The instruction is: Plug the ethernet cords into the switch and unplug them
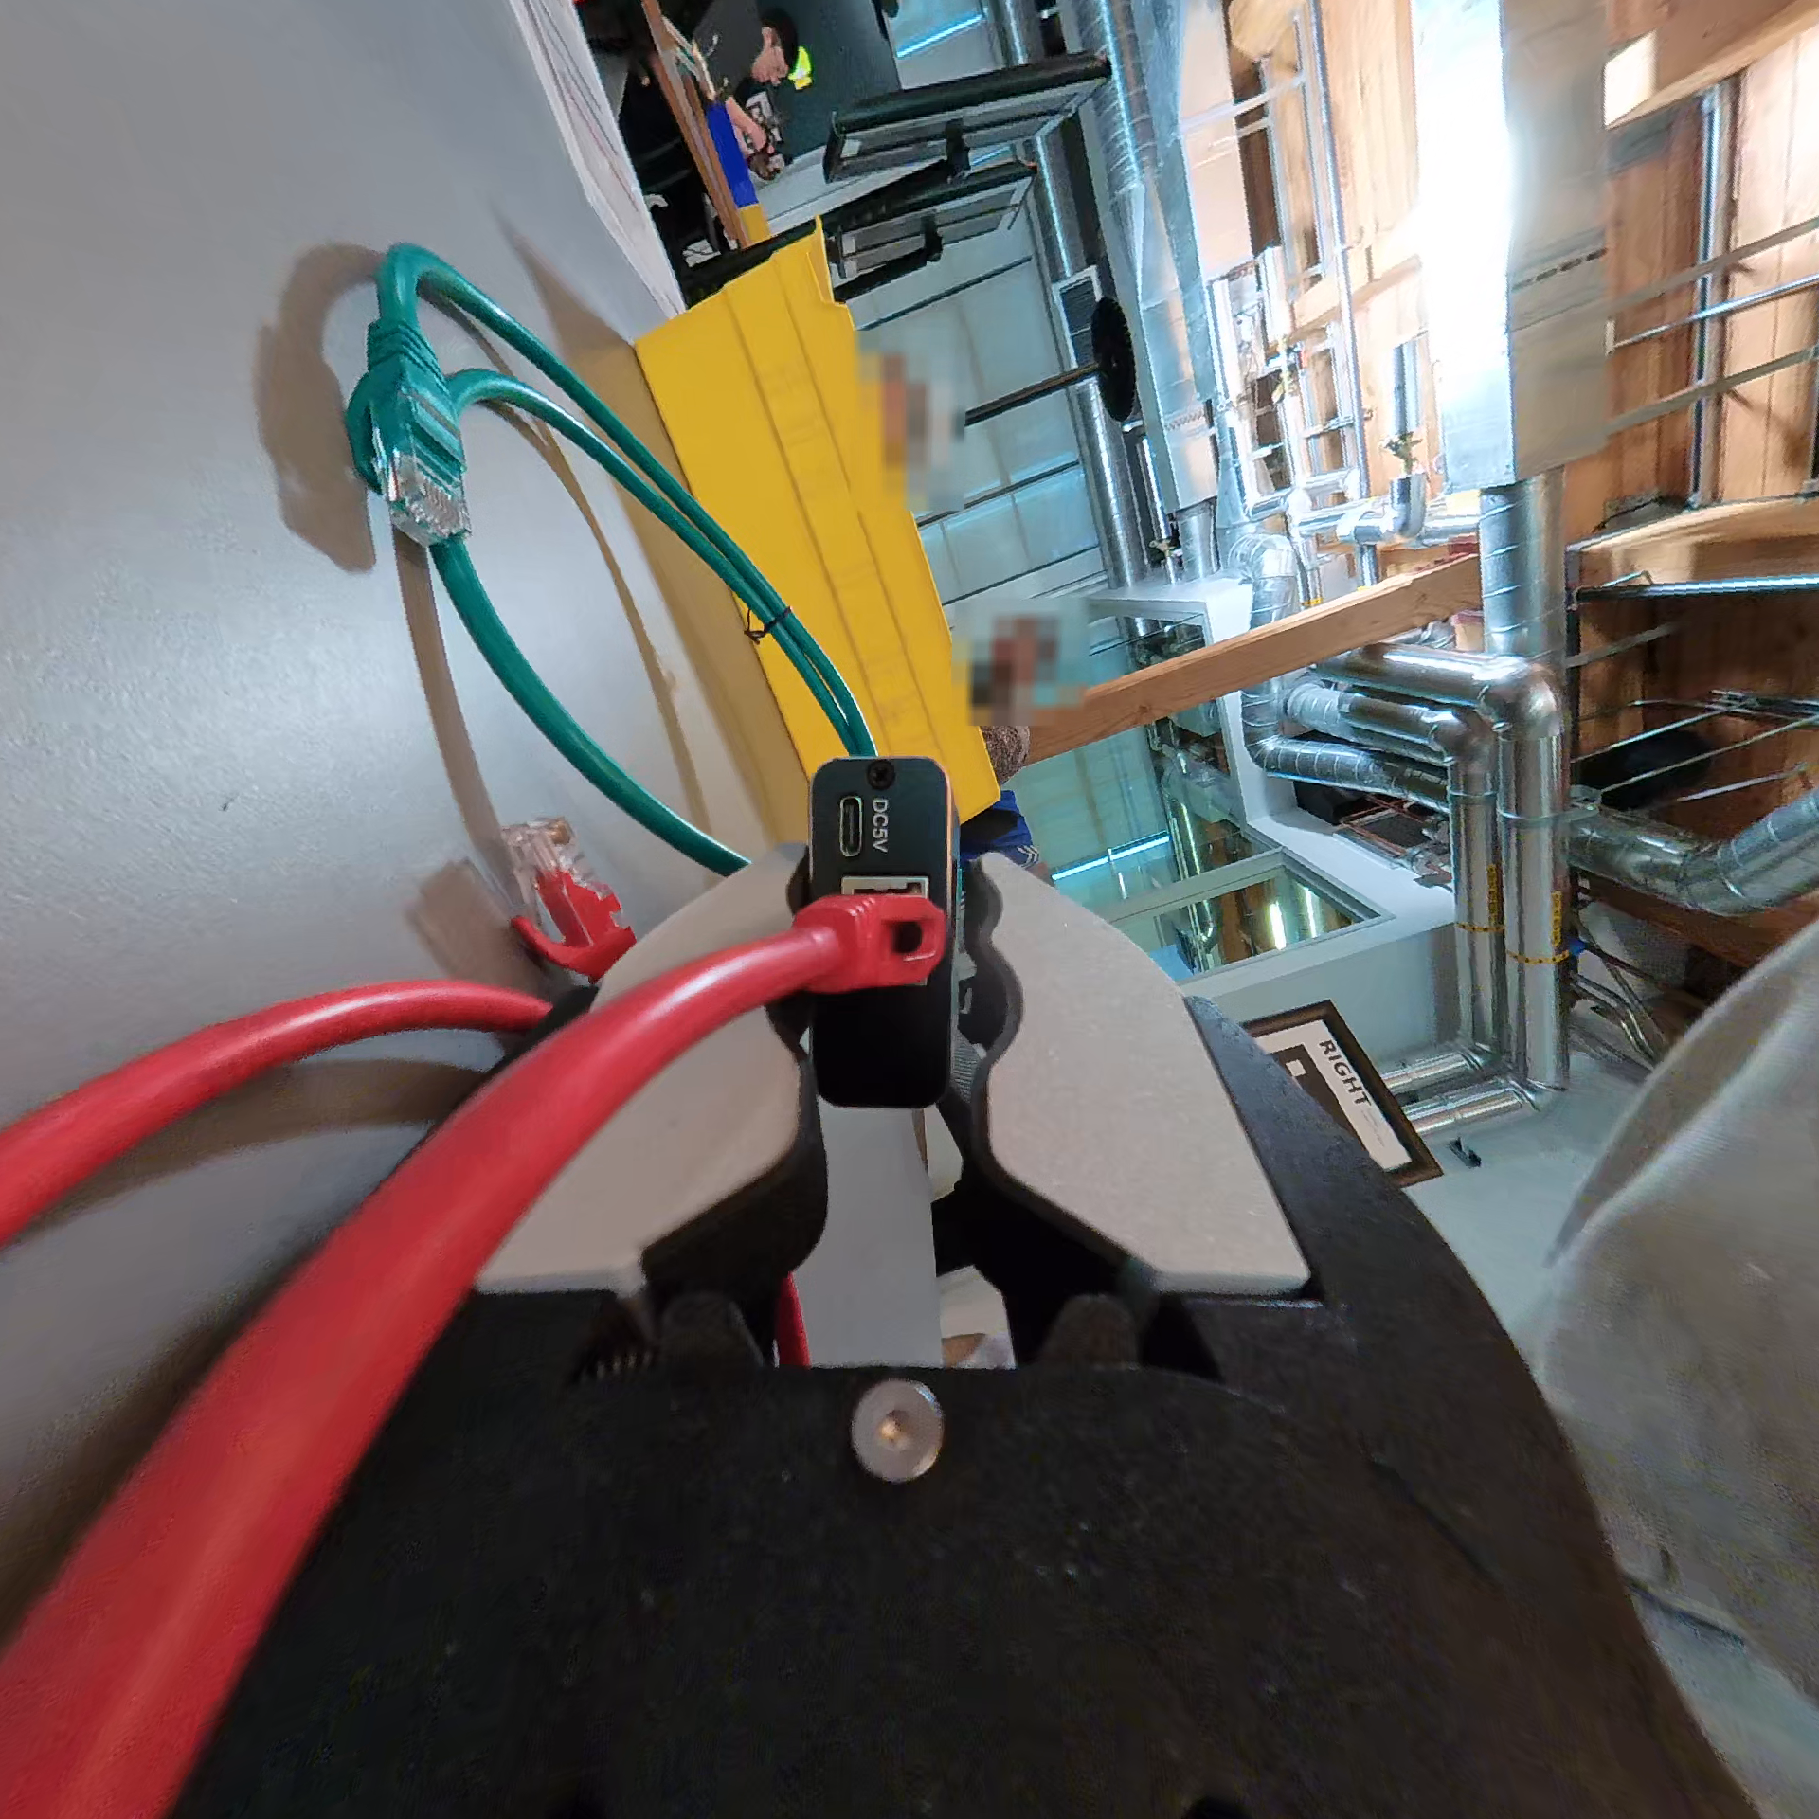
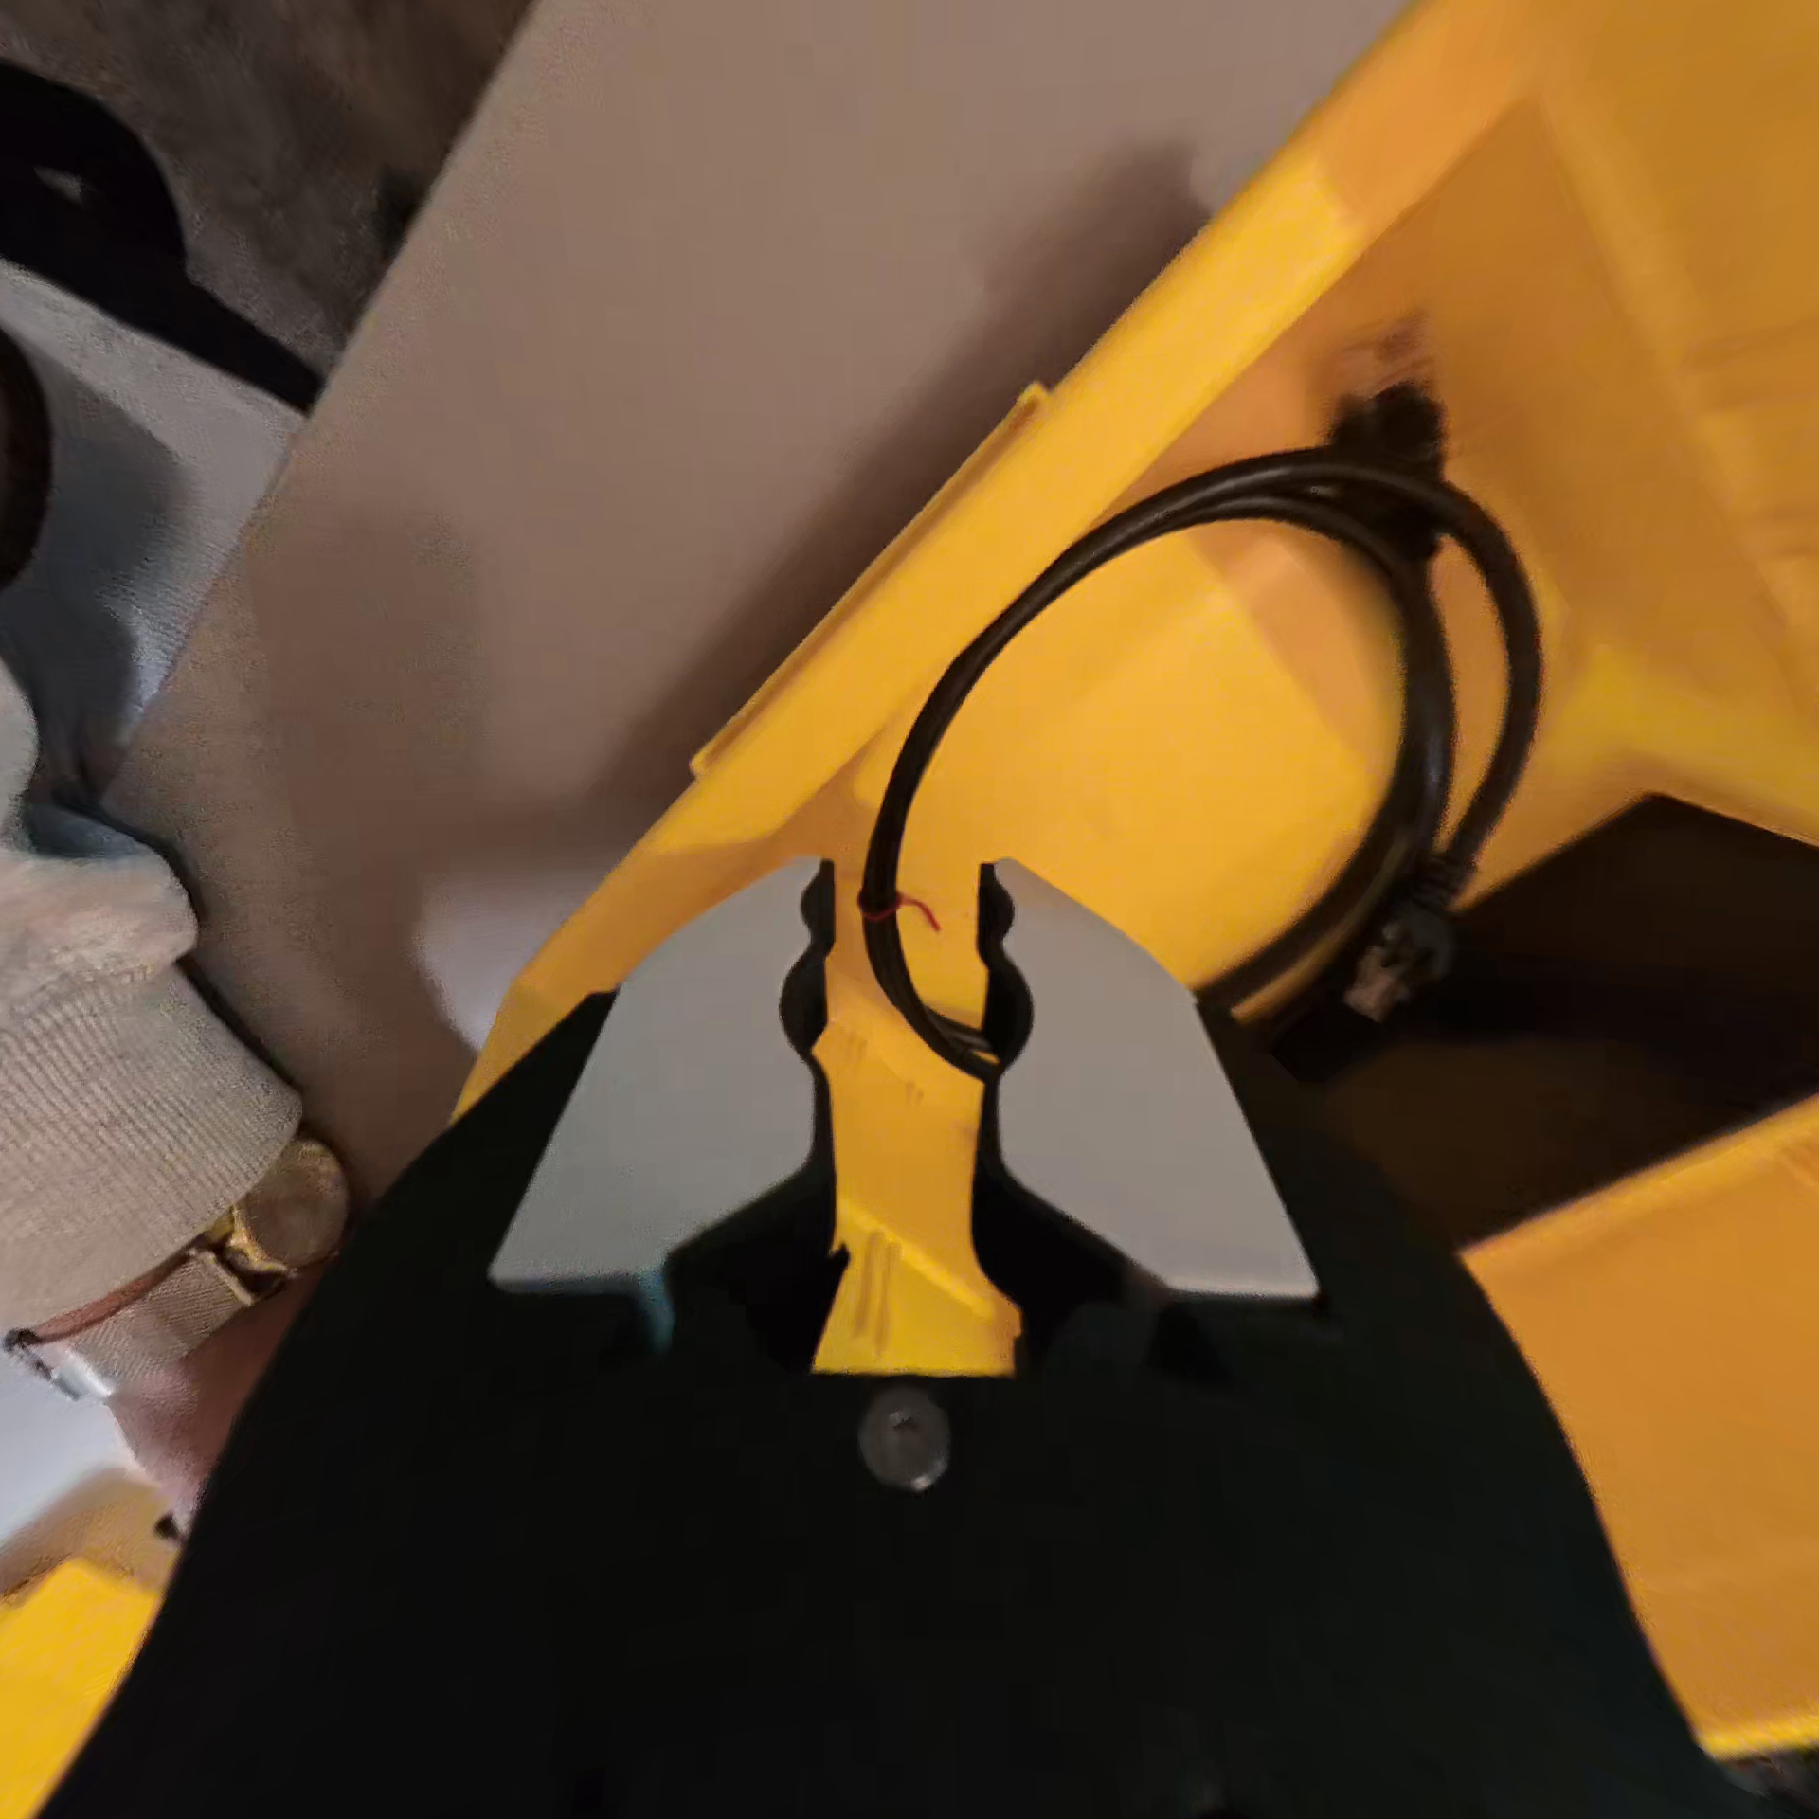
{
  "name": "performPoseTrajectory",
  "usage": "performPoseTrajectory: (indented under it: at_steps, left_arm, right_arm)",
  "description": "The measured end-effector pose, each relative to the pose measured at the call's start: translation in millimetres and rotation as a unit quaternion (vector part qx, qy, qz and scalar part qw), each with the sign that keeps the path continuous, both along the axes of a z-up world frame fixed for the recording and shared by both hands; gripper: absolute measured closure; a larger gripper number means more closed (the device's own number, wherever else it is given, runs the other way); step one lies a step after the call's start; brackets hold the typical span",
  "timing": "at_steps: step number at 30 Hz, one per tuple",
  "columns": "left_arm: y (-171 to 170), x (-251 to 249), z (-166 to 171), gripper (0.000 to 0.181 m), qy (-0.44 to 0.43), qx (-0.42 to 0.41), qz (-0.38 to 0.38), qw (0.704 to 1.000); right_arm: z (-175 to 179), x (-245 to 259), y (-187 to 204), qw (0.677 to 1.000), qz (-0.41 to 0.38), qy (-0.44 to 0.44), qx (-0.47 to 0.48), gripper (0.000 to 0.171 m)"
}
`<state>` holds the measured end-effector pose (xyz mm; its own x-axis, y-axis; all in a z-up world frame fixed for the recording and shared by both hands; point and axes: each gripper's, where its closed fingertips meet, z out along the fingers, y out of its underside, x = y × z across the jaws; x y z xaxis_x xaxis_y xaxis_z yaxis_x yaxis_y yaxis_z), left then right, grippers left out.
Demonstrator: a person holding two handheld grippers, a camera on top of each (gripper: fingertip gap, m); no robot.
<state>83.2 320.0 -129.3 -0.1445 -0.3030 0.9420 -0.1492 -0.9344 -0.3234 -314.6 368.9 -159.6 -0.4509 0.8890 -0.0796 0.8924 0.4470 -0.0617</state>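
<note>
- The smooth grey table top point(image 1: 197, 689) fills the side left of the left claw point(image 1: 883, 945). Shiny silver pipes point(image 1: 1476, 748) and brown wooden walls stand far behind it.
- The left claw has flat grey fingers point(image 1: 709, 1063) with wavy black pads. It is closed tight on a small, dark, box-shaped switch point(image 1: 883, 1024) that stands up between them.
- A thick red rubbery cord point(image 1: 413, 1161) is plugged into the switch. Its other clear plug point(image 1: 551, 866) lies on the table just left of the claw.
- A thin green looped cord point(image 1: 551, 689) lies farther ahead, against a yellow plastic bin point(image 1: 817, 512).
- The right claw point(image 2: 906, 945) is partly open and grips nothing. A black coiled cord point(image 2: 1417, 630) lies inside the yellow bin point(image 2: 1132, 748), and one strand runs between the fingertips point(image 2: 1063, 915).
- This view is blurry.
</note>
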Motion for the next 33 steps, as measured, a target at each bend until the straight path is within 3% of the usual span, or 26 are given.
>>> performPoseTrajectory:
  at_steps: [1, 3, 5, 8, 14, 19, 22, 26, 29, 33]
  left_arm:
    - [0.4, 0.5, 0.2, 0.155, 0.0, 0.003, 0.001, 1.0]
    - [0.3, 2.2, -0.2, 0.155, 0.002, 0.01, 0.0, 1.0]
    - [-1.2, 3.5, -1.1, 0.155, 0.007, 0.013, -0.006, 1.0]
    - [-0.9, 3.4, -1.0, 0.154, 0.005, 0.011, -0.007, 1.0]
    - [4.0, 1.3, 1.8, 0.153, -0.01, -0.01, 0.0, 1.0]
    - [5.1, 0.6, 2.5, 0.152, -0.015, -0.018, 0.001, 1.0]
    - [5.4, 0.4, 2.5, 0.152, -0.015, -0.017, 0.002, 1.0]
    - [5.5, 0.3, 2.5, 0.152, -0.014, -0.012, 0.006, 1.0]
    - [5.8, -0.1, 2.6, 0.153, -0.013, -0.006, 0.011, 1.0]
    - [6.7, 0.1, 1.6, 0.153, -0.006, 0.01, 0.024, 1.0]
  right_arm:
    - [-8.2, 0.6, 1.3, 1.0, 0.004, -0.02, 0.001, 0.143]
    - [-20.0, 1.9, 1.5, 0.999, 0.019, -0.047, 0.004, 0.144]
    - [-22.5, 2.8, -2.5, 0.998, 0.028, -0.059, -0.005, 0.159]
    - [-1.6, -3.8, 6.2, 0.999, 0.027, -0.013, 0.026, 0.163]
    - [131.5, 5.6, 26.6, 0.977, -0.022, 0.194, 0.086, 0.165]
    - [241.0, 81.1, 9.2, 0.932, -0.082, 0.326, 0.136, 0.165]
    - [282.0, 143.0, -14.5, 0.892, -0.159, 0.401, 0.136, 0.165]
    - [302.1, 226.2, -63.0, 0.819, -0.31, 0.479, 0.051, 0.165]
    - [295.1, 281.6, -100.2, 0.746, -0.418, 0.518, -0.01, 0.165]
    - [256.5, 331.8, -148.4, 0.664, -0.529, 0.52, -0.094, 0.166]
